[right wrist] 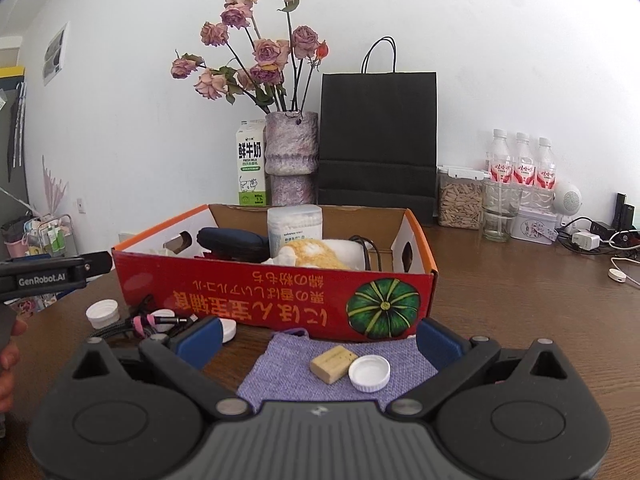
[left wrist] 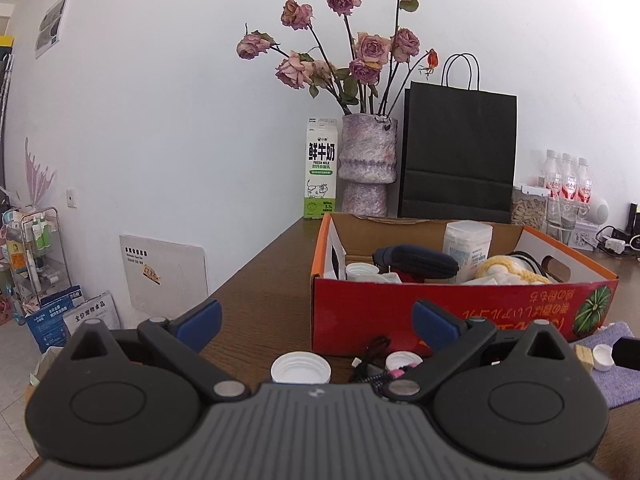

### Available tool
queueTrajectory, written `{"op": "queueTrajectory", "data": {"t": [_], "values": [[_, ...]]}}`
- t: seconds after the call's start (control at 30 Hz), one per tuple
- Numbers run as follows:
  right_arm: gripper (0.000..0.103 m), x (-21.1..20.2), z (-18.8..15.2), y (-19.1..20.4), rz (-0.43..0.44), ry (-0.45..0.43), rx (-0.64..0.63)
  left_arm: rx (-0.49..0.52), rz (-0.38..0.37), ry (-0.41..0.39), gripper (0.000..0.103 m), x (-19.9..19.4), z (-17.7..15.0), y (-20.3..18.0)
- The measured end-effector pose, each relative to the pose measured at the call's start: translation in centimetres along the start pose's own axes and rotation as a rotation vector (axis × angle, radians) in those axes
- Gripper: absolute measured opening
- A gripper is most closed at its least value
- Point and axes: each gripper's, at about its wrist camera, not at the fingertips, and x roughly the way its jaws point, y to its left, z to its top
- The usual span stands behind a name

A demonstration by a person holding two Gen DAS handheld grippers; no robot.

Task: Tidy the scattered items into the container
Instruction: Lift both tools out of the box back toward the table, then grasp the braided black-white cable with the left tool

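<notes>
In front of the box (right wrist: 280,300), both grippers, left (left wrist: 316,320) and right (right wrist: 320,338), are spread wide with nothing between; a cap (right wrist: 369,373) lies on the cloth (right wrist: 288,376).

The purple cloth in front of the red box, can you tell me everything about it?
The purple cloth looks like a woven, coarse fabric in soft lilac, lying flat on the brown table just in front of the red box. A small loop sticks up at its back edge, so it may be a little pouch. A tan block and a white cap rest on it, touching each other. The right gripper hangs open over it, not touching it.
</notes>
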Motion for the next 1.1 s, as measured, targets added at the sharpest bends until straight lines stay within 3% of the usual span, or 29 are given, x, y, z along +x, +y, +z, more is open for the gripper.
{"op": "queueTrajectory", "data": {"t": [0.57, 0.67, 1.1], "values": [[0.103, -0.8, -2.1, -0.7, -0.026, 0.114, 0.006, 0.083, -0.138, 0.172, 0.103, -1.5, -2.0, -2.0], [0.103, -0.5, -2.7, -0.4, -0.025, 0.155, -0.019, 0.096, -0.144, 0.187, 0.103, -1.3, -2.4, -2.4], [0.103, -0.1, -2.8, -0.3, -0.025, 0.182, -0.024, 0.128, -0.141, 0.250, 0.103, 0.0, -2.5, -3.6]]}}
